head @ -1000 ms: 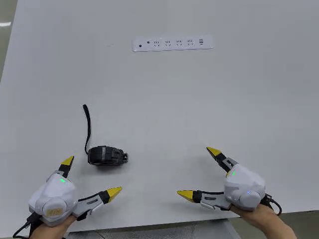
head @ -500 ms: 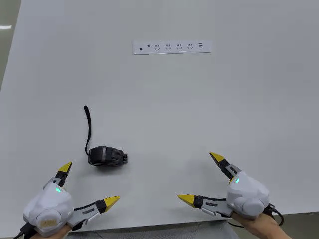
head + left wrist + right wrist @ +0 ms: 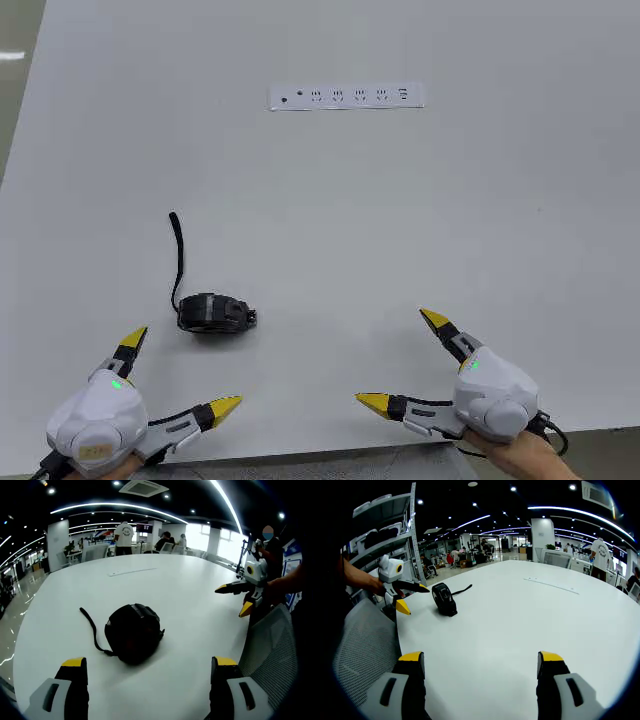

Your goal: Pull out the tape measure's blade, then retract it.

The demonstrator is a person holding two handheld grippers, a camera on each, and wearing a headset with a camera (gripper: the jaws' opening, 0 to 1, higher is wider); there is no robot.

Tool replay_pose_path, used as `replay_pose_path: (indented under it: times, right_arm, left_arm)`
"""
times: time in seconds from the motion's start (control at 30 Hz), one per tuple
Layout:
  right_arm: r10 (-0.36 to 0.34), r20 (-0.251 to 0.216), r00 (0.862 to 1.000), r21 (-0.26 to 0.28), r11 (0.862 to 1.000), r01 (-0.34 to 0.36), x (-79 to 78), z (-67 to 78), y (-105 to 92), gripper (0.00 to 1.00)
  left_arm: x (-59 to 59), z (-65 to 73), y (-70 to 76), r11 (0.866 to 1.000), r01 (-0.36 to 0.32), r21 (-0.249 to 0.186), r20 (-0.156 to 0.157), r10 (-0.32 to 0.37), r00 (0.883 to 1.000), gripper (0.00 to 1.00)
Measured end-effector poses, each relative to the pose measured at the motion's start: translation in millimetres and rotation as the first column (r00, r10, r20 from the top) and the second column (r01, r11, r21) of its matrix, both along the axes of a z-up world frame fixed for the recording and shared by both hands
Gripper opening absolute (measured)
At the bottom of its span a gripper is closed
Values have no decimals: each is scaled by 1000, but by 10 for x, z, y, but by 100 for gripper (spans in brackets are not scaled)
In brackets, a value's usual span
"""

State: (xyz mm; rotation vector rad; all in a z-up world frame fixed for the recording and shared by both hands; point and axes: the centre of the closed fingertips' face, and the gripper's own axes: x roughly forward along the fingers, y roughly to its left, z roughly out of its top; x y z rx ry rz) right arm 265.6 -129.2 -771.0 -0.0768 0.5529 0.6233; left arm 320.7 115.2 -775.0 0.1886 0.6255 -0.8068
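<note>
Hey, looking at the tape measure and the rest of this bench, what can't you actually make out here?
1. Tape measure, blade tip and lock: too small in the head view, and lost in the dark case in the left gripper view.
2. Power strip, switch position: too small and too far off in the head view.
3. Right hand behind the right gripper: mostly cut off by the head view's bottom edge.

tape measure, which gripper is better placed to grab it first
Left. The left gripper, open, sits close to the tape measure and faces it head-on; the right gripper is farther off.
</note>
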Motion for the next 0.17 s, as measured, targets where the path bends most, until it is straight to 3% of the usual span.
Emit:
replay_pose_path:
  times: [0.17]
  right_arm:
    - [0, 0, 1000, -1, 1000, 0, -2, -1, 2, 95]
  left_arm:
    - [4, 9, 0, 1000, 2, 1, 1, -2, 1000, 100]
